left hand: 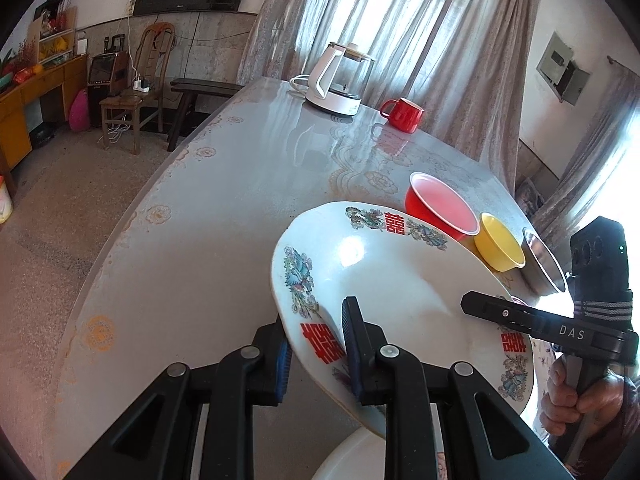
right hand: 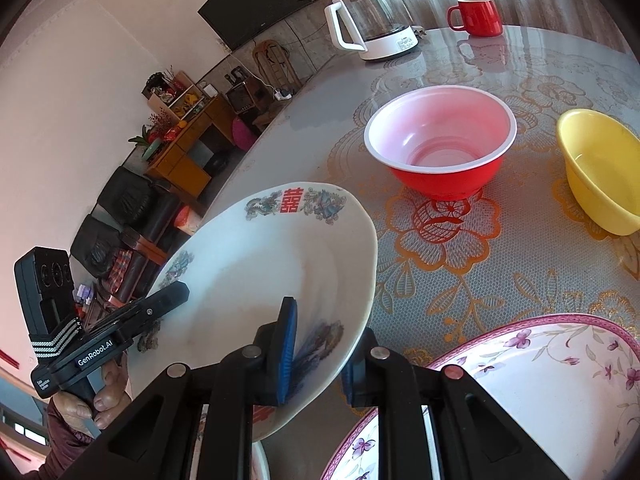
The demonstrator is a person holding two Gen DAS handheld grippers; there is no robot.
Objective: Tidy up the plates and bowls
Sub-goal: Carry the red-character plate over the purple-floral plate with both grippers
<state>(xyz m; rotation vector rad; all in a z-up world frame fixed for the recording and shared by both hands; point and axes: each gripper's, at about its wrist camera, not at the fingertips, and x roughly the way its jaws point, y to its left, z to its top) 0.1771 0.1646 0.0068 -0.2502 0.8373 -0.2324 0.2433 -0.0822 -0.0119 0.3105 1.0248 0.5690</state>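
Left wrist view, white plate (left hand: 384,276) with red characters, tilted, gripped by both tools

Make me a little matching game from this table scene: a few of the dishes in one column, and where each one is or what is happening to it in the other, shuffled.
Things:
1. white plate with red characters
2. red bowl
3. red mug
4. pink-flowered plate

States:
A. standing next to the kettle at the far end of the table
B. lying flat on the table, nearest the right claw
C. gripped by both claws, tilted, off the table
D. standing upright beside the yellow bowl

Pairs: 1-C, 2-D, 3-A, 4-B
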